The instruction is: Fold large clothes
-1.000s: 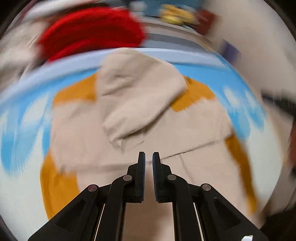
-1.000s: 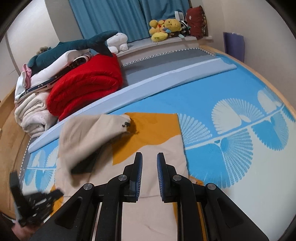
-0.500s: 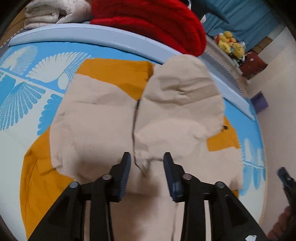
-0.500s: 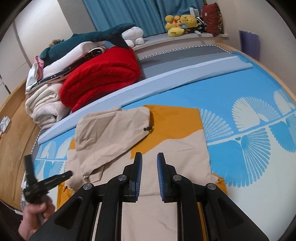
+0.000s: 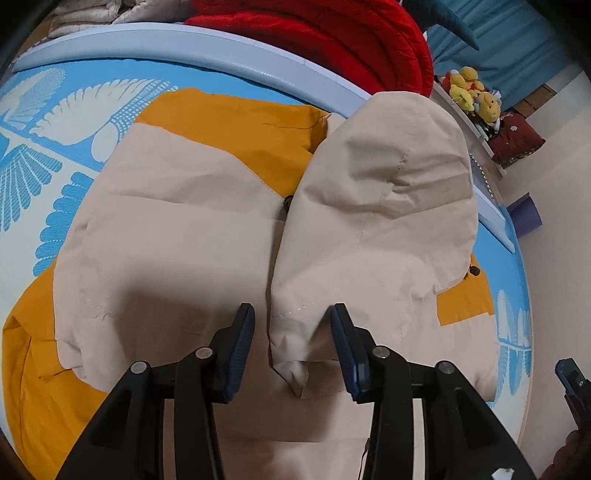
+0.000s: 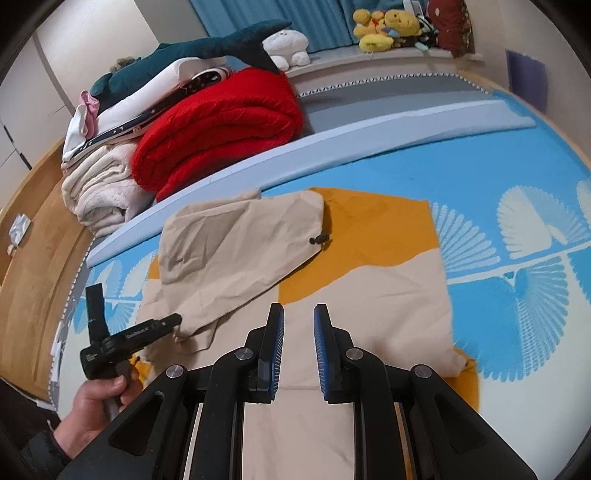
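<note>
A beige and mustard hooded jacket (image 5: 177, 229) lies flat on the blue patterned bed (image 5: 37, 155). Its beige hood (image 5: 380, 206) is folded down over the body. My left gripper (image 5: 291, 310) points down at the hood's lower edge. Its jaws are closing with a fold of the hood between them, and the pads stand clear of the cloth. In the right wrist view a hand (image 6: 96, 402) holds the left gripper (image 6: 170, 321) at the corner of the hood (image 6: 236, 251). My right gripper (image 6: 299, 308) hovers over the jacket's body (image 6: 369, 295), jaws a narrow gap apart, holding nothing.
A light-blue bolster (image 6: 332, 144) crosses the bed behind the jacket. Beyond it lie a red quilt (image 6: 221, 125), cream blankets (image 6: 99, 192) and a shark plush (image 6: 192, 55). Plush toys (image 6: 384, 29) sit on the far ledge. Wooden floor (image 6: 33, 236) is on the left.
The left gripper dropped closer to the hood and its jaws went from nearly shut to apart around the hood's edge. The right gripper edged nearer the jacket, its jaws unchanged.
</note>
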Available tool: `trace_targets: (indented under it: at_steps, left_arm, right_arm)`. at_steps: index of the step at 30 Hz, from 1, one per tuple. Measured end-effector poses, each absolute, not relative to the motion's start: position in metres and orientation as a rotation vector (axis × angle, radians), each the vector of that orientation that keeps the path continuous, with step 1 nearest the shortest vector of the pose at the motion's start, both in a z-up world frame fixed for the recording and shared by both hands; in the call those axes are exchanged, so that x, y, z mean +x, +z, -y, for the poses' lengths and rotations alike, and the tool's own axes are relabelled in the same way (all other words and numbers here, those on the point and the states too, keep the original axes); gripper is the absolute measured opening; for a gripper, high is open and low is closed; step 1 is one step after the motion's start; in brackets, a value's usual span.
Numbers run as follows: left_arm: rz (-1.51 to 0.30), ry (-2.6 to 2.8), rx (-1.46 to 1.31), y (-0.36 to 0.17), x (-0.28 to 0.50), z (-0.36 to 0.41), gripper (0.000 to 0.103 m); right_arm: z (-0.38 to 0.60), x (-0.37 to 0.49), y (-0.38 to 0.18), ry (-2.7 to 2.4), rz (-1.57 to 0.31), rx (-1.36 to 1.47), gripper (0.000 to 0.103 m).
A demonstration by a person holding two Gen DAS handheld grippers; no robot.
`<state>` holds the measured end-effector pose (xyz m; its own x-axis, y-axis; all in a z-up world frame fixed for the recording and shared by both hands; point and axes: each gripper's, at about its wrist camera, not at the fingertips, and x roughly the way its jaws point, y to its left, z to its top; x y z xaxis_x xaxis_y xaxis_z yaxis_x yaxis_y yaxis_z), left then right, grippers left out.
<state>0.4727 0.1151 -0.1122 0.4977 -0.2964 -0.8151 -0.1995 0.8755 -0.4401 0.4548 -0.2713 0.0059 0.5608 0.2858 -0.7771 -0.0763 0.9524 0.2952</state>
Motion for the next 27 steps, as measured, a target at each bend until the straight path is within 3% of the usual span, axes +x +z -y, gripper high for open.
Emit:
trace_targets:
  at_steps: [2, 3, 10, 13, 17, 19, 22, 27]
  left_arm:
    - [-1.044, -0.076, -0.497, -0.105, 0.475, -0.111, 0.008]
    - [-1.006, -0.064, -0.465, -0.095, 0.472, -0.11, 0.005]
    - [-0.663, -0.275, -0.115, 0.014, 0.429, -0.036, 0.002]
    - [-0.767, -0.509, -0.047, 0.004, 0.415, 0.01, 0.002]
    - [-1.026, -0.586, 0.154, -0.055, 0.407, 0.06, 0.004]
    - [-1.151, -0.547, 0.124, -0.076, 0.416, 0.057, 0.004]
    - [-1.146, -0.514, -0.005, -0.067, 0.425, 0.035, 0.004]
    - [-1.107, -0.477, -0.154, -0.047, 0.431, 0.011, 0.022]
  right_arm:
    - [0.268, 0.456, 0.003, 0.221, -0.961, 0.239, 0.018]
    - [0.266, 0.456, 0.003, 0.223, -0.962, 0.237, 0.018]
    - [0.266, 0.457, 0.001, 0.233, -0.962, 0.268, 0.018]
    - [0.267, 0.457, 0.0, 0.226, -0.958, 0.272, 0.019]
    - [0.267, 0.457, -0.003, 0.229, -0.961, 0.288, 0.031]
    - [0.266, 0.457, -0.005, 0.234, -0.964, 0.291, 0.035]
    - [0.266, 0.459, -0.008, 0.246, -0.976, 0.319, 0.039]
    - [0.26, 0.465, -0.02, 0.288, -1.014, 0.372, 0.045]
